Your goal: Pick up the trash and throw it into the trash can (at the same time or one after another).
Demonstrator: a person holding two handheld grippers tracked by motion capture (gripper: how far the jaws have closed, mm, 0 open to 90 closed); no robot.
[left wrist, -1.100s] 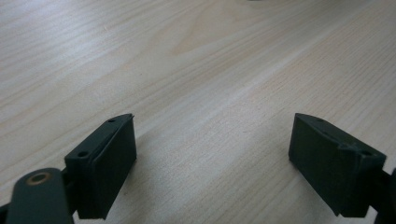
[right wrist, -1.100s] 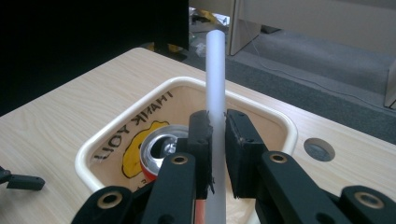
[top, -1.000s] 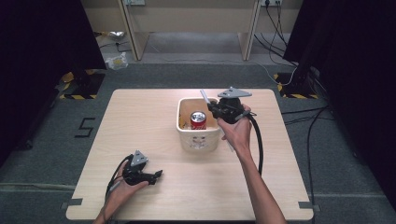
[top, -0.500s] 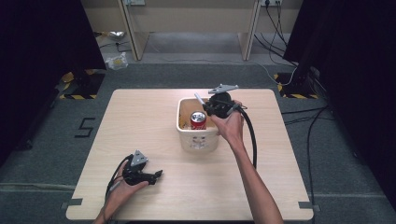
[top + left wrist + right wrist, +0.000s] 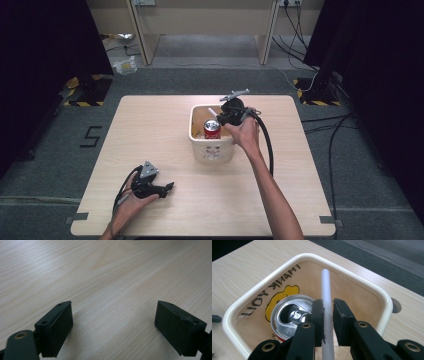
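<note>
A cream bin [image 5: 197, 139] stands mid-table with an opened red can [image 5: 212, 128] upright inside it. My right gripper [image 5: 223, 117] hovers over the bin's right side, shut on a white straw [image 5: 212, 112]. In the right gripper view the straw [image 5: 326, 285] runs up between the jaws of that gripper [image 5: 328, 304], just right of the can top [image 5: 292, 312] and inside the bin rim [image 5: 352, 275]. Its lower end is hidden behind the jaws. My left gripper [image 5: 167, 187] rests low at the table's front left, open, and in its own view nothing lies between its fingertips [image 5: 113, 315].
The wooden table [image 5: 150, 125] has bare boards around the bin. A cable [image 5: 267, 145] trails from the right gripper across the table's right half. Beyond the table lie grey floor, desk legs and black curtains on both sides.
My right gripper has carried the straw a little left and down, closer over the bin. The left hand has stayed put.
</note>
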